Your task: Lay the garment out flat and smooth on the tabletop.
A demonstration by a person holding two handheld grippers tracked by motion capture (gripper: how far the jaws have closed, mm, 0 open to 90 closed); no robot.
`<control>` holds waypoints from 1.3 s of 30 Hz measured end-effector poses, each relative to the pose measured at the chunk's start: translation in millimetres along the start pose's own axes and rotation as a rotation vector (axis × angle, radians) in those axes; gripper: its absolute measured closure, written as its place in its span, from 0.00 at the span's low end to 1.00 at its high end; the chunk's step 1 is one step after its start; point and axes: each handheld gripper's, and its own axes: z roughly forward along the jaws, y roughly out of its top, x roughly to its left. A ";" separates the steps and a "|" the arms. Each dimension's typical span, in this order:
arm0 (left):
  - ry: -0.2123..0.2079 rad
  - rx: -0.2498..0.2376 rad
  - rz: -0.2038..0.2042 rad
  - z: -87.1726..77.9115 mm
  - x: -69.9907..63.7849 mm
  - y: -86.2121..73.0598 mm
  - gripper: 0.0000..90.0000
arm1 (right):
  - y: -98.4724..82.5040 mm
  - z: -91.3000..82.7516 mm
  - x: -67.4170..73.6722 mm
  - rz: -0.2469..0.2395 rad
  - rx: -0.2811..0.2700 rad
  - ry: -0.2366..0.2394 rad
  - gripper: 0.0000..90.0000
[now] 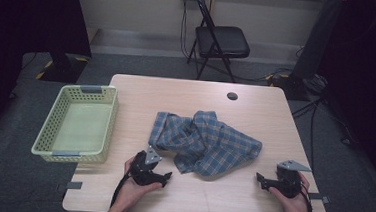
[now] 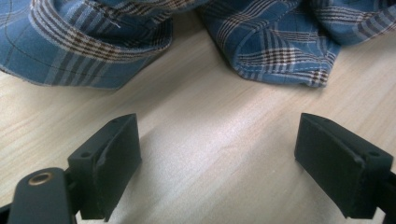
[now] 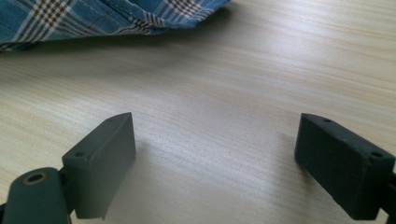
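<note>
I find nothing begun: plaid shirt (image 1: 204,143) lies crumpled on the table (image 1: 256,111), basket (image 1: 77,123) empty, left gripper (image 1: 163,175) and right gripper (image 1: 260,178) jaws spread, holding nothing.

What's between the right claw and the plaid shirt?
Bare wood tabletop. In the right gripper view, the open right claw faces the plaid shirt with nothing on the stretch between.

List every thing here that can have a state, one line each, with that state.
plaid shirt: crumpled in a heap on the table, not held.
basket: upright, empty, at the table's left edge.
left gripper: open, holding nothing, near the shirt.
right gripper: open, holding nothing, over bare wood.
folding chair: unfolded, unoccupied, beyond the table.
</note>
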 end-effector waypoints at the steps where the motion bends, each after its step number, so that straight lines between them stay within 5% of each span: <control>1: 0.001 0.000 0.002 0.0 0.2 0.1 0.15 | 0.0 0.0 0.0 0.000 0.000 0.000 0.13; 20: -0.002 0.023 0.004 -1.6 -1.9 1.6 0.15 | 0.7 -4.3 1.7 -0.029 0.036 0.035 0.14; 27: 0.001 0.044 -0.006 -4.0 -3.7 3.2 0.20 | 1.8 -6.1 3.5 -0.035 0.033 0.064 0.23; 34: -0.025 -0.020 0.001 -11.6 -10.1 6.5 0.25 | 3.6 -10.1 8.5 -0.055 0.019 0.111 0.29; 39: -0.045 -0.009 0.022 -11.5 -14.1 7.1 0.25 | 7.1 -18.9 9.2 -0.061 -0.024 0.133 0.29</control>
